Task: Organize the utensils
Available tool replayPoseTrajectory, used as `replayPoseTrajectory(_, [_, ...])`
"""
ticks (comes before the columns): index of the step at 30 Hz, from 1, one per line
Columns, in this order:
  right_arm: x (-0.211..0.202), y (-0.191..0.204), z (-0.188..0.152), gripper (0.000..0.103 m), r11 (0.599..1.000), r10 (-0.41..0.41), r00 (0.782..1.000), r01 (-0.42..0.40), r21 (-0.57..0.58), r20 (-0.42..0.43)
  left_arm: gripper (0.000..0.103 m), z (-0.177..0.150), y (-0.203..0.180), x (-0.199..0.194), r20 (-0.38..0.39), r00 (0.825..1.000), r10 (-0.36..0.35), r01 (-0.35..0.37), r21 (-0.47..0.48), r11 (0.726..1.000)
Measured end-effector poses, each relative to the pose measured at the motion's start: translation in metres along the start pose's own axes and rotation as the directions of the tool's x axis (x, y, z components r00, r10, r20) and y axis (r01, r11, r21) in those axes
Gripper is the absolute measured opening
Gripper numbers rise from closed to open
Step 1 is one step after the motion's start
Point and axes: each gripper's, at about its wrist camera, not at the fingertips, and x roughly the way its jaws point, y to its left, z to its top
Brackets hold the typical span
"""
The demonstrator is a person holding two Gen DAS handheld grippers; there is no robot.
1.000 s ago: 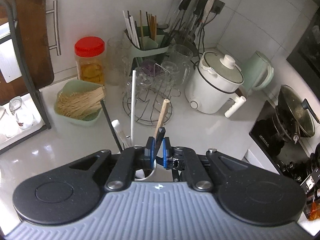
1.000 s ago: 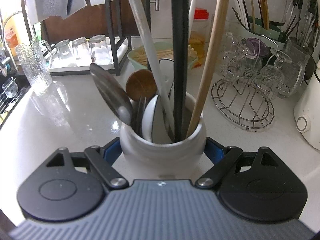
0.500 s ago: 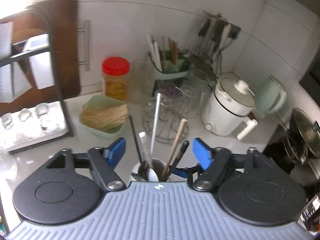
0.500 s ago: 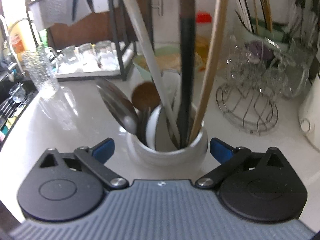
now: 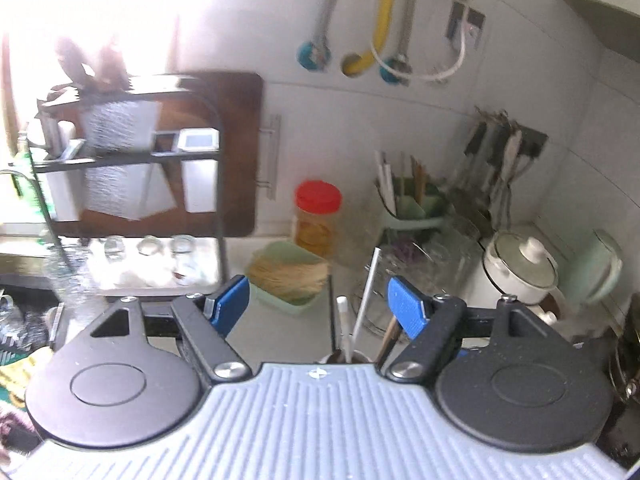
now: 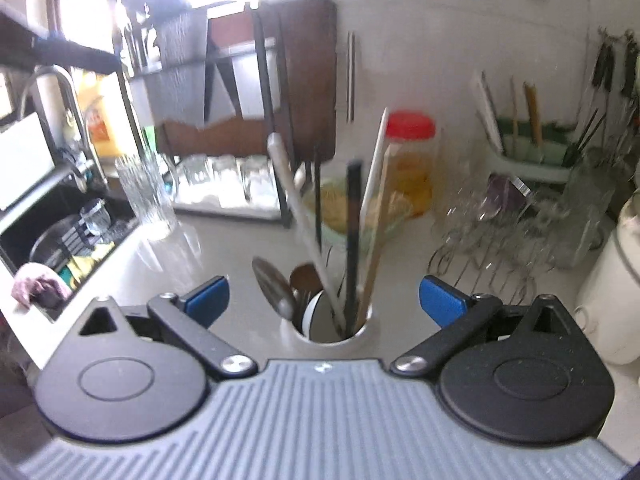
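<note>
A white ceramic utensil crock (image 6: 362,340) stands on the pale counter, holding a metal spoon, a wooden spoon, a white ladle, a black handle and light wooden sticks. My right gripper (image 6: 324,298) hangs open above and in front of it, its blue pads well clear of the crock's sides. In the left wrist view only the crock's rim (image 5: 326,359) and several handles (image 5: 366,296) show, just past the gripper's body. My left gripper (image 5: 318,304) is open too, raised over the handles with nothing pinched.
A green bowl of noodles (image 5: 286,276), a red-lidded jar (image 5: 318,216), a wire glass rack (image 6: 520,232) and a green cutlery holder (image 5: 412,206) stand behind. A white rice cooker (image 5: 520,272) sits right, a dish rack with glasses (image 6: 224,176) and the sink (image 6: 72,228) left.
Both grippers opened, the left letting go of the black-handled utensil and the right letting go of the crock. Both then rose and drew back, so the crock now looks smaller and lower.
</note>
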Motion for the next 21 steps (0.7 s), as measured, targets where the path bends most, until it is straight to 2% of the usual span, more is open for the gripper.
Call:
replayPoseTrajectory(5, [-0.041,-0.012,0.007,0.103,1.000,0.008,0.998,-0.009,0.020,0.060,0.080,-0.015,-0.008,-0.030,0.036,0.998,0.058,-0.057,-0.024,0.998])
replayPoseTrajectory(9, [-0.069,-0.021,0.007,0.103,0.998,0.016,0.997,-0.021,0.067,0.076,0.080,-0.033,-0.020,-0.048,0.043,0.995,0.088,-0.086,-0.036,0.996])
replayPoseTrajectory(14, [-0.099,-0.027,-0.004,0.103,0.996,0.018,0.995,-0.026,0.083,0.100,0.080,-0.066,-0.035,-0.063,0.035,0.993,0.113,-0.111,-0.061,0.992])
replayPoseTrajectory(21, [-0.132,-0.037,-0.029,0.103,0.994,0.024,0.996,-0.034,0.106,0.091,0.080,-0.108,-0.057,-0.084,0.021,0.991,0.130,-0.128,-0.077,0.989])
